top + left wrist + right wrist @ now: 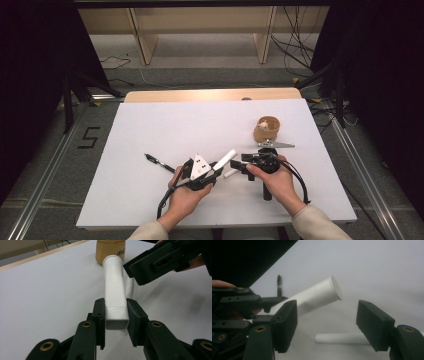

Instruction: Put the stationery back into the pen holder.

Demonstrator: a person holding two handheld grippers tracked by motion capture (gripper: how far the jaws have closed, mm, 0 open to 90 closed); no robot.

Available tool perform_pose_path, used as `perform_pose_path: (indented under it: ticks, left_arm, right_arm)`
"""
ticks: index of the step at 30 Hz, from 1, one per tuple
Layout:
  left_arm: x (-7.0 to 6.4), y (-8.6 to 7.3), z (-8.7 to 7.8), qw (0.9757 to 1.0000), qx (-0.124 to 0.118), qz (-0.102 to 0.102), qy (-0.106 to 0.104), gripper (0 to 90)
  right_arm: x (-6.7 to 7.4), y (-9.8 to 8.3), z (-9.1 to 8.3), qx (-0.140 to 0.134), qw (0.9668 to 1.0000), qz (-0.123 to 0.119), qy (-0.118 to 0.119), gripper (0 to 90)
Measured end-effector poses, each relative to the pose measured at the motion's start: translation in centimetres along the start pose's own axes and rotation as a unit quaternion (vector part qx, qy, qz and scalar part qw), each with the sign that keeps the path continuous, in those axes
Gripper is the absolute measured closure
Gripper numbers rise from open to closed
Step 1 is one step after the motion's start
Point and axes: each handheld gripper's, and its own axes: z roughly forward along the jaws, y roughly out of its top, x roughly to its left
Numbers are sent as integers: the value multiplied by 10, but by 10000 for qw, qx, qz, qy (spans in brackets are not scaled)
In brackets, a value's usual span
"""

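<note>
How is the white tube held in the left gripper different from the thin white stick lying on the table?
The white tube is clamped in the left gripper and tilts up off the table; the thin white stick lies flat and loose. The tube is clearly thicker, with a squared end between the jaws; the stick is slim and round. Both are plain white.

Lying across the middle, a white table top (150, 125) with a pale wooden edge (212, 94) showing along its far side. Standing beyond it, light wooden furniture legs (145, 47) on grey carpeted floor (210, 75). Trailing over that floor at upper right, dark cables (295, 42). Running along both sides, metal floor rails (45, 175). Hanging at left and right, black curtains (30, 75). Showing on the floor at left, a black taped figure five (88, 137). Falling evenly from above, soft light.
</note>
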Motion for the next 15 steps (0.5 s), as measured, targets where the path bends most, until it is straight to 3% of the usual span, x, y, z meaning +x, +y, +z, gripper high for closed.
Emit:
perform_pose_path:
  ticks: [15]
  left_arm:
    - [-4,-2,3,9997,-140,-159,-142,710]
  right_arm:
    - [0,1,7,-170,9994,203,224,338]
